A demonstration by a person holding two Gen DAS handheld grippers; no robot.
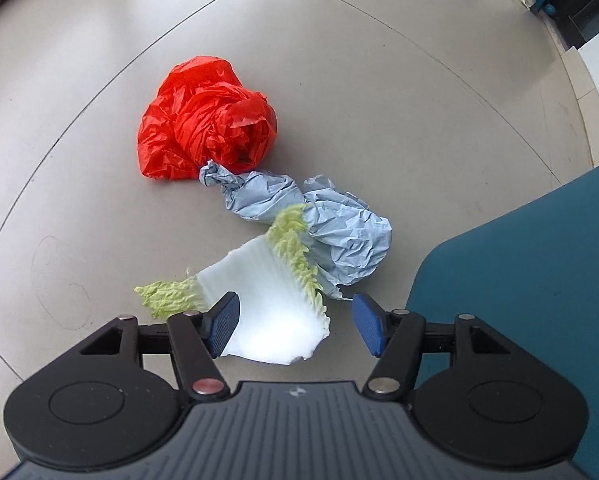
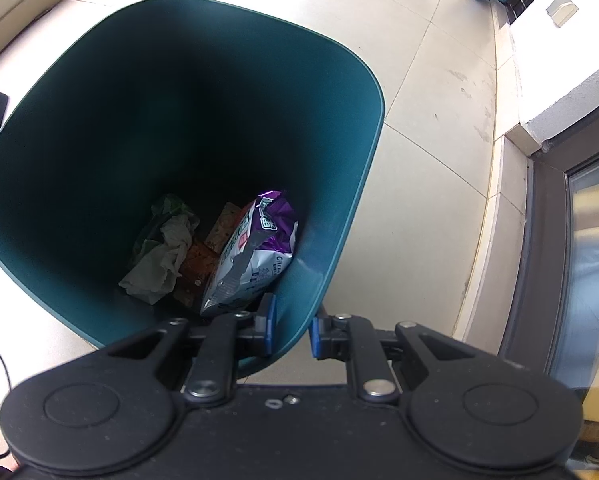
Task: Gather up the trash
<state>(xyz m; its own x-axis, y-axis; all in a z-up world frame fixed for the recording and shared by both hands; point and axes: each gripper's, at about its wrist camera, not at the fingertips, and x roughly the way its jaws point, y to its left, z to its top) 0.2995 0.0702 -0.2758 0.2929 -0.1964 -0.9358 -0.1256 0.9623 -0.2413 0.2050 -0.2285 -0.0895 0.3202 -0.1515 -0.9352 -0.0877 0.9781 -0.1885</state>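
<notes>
a: what are the jaws doing?

b: the left gripper (image 1: pixel 295 330) is standing wide and empty over the cabbage leaf (image 1: pixel 267 312) at lower centre, its long axis slanting toward the upper right, probably touching the blue paper (image 1: pixel 331 232).

a: and the other?

b: the right gripper (image 2: pixel 291 330) is pinching the bin (image 2: pixel 363 160) wall.

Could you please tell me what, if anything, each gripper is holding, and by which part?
The right gripper is clamped on the teal bin, holding it by its near rim wall. The left gripper holds nothing; it is open above the cabbage leaf.
</notes>
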